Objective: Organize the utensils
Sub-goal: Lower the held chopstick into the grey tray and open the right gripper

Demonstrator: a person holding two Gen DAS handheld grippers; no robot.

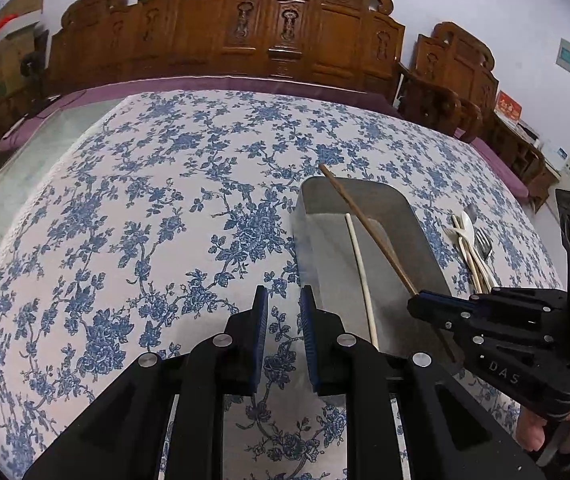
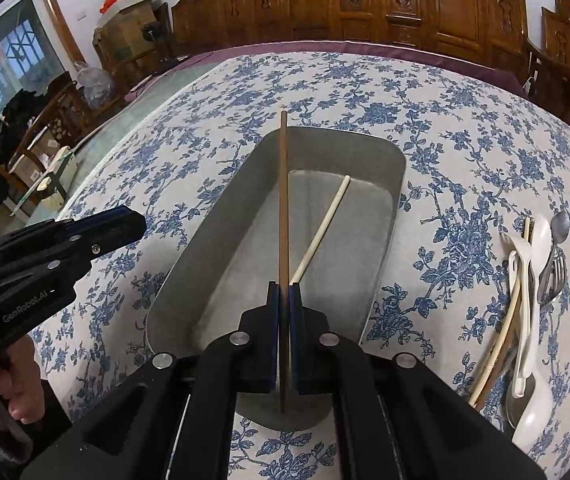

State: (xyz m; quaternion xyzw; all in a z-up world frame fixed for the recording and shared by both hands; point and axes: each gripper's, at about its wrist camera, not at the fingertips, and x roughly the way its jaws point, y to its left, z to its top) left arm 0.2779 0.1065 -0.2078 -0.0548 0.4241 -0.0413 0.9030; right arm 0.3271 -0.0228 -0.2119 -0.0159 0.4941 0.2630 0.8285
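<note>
Seen from the right wrist, the left gripper is hovering at the far left over the blue-flowered tablecloth, its matte black plastic frame running out of the picture with part of a hand wrapped around its handle. Its ribbed blue pads are standing slightly apart with nothing between them, which the left wrist view shows plainly.

In the middle, a dull grey metal tray with rounded corners and smooth, sloping walls is sitting on the cloth. A thin, round, cream-coloured chopstick is lying slantwise on its floor, its near end hidden behind the right gripper.

The right gripper is clenching a long, straight brown wooden chopstick above the tray; the stick is reaching forward past the tray's far rim, and its back end is poking out behind the pads.

At the right, well apart from both grippers, a pile of utensils is lying on the cloth: glossy white plastic spoons, a steel spoon and fork, and more chopsticks, so overlapped that their count is hard to make out.
</note>
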